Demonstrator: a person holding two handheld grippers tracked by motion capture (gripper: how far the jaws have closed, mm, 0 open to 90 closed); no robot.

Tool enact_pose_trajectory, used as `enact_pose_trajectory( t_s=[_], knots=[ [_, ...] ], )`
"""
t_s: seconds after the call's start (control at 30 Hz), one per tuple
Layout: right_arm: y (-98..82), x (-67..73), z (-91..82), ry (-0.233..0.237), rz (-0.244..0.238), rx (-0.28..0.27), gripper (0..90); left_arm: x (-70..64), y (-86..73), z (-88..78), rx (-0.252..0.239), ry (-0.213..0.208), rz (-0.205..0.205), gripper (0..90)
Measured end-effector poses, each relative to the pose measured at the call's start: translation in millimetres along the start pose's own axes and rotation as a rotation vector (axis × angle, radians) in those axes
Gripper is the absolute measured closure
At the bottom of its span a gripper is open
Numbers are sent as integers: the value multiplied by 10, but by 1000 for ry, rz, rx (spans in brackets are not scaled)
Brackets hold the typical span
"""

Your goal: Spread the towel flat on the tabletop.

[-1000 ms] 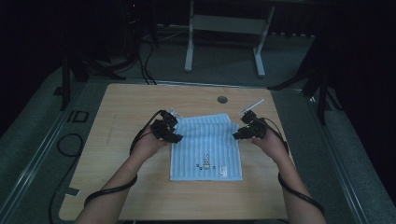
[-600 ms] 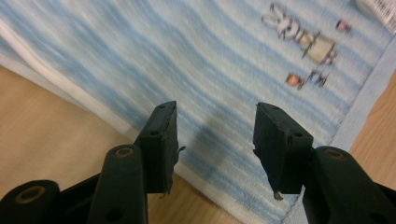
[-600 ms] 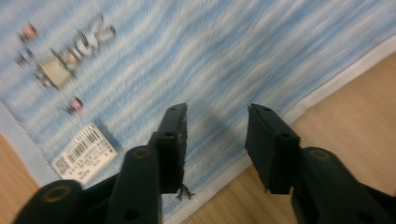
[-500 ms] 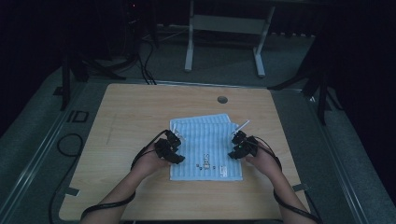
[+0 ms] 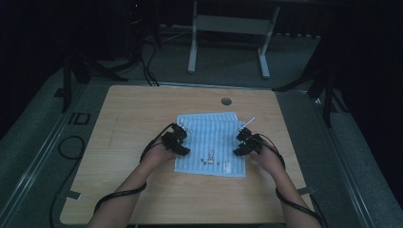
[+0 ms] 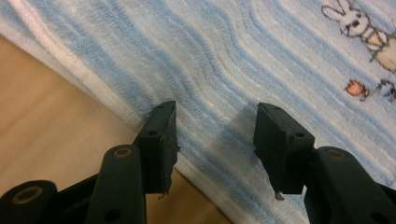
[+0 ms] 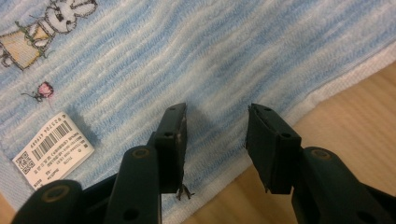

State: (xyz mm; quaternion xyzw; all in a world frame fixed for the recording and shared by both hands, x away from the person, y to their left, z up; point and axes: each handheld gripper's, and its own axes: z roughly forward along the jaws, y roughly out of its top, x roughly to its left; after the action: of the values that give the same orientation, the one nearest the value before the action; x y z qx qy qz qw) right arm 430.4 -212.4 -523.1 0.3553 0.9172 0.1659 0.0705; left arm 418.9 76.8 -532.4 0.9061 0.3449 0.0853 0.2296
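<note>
A light blue striped towel lies flat on the wooden table, with a rabbit embroidery and a white barcode label near its front edge. My left gripper hangs low over the towel's left edge. In the left gripper view its jaws stand apart above the white hem, with nothing pinched, so the left gripper is open. My right gripper is over the towel's right edge. The right gripper is also open just above the cloth, beside the label.
A round cable hole sits in the table behind the towel. Bare wood borders the towel on all sides. Beyond the far edge stand white frame legs, and black cables lie on the floor at the left.
Both hands have come back from the towel's far corners toward the front and sunk closer to the cloth. The towel itself has stayed put.
</note>
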Motion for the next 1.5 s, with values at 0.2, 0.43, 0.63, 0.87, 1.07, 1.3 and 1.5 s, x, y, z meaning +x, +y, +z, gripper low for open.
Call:
enact_pose_trajectory(
  t_s=[0.2,0.43,0.63,0.87,1.07,1.3,1.5],
  knots=[
    [34,-102,13,-11,31,1,576,78,164,98,-14,9,-13,478],
    [52,-116,-10,-17,37,34,560,-6,170,-16,4,-10,12,453],
    [-108,129,-214,42,-76,16,519,-245,-1,-328,34,-71,175,453],
    [-417,382,-291,93,-147,6,468,-446,-191,-305,79,-120,238,453],
    [-512,425,-203,79,-175,25,473,-456,-249,-182,84,-110,222,452],
    [-491,437,-206,46,-195,27,636,-452,-225,-152,50,-77,197,489],
    [-468,441,-204,13,-194,34,828,-490,-199,-161,57,-69,207,811]
  ],
)
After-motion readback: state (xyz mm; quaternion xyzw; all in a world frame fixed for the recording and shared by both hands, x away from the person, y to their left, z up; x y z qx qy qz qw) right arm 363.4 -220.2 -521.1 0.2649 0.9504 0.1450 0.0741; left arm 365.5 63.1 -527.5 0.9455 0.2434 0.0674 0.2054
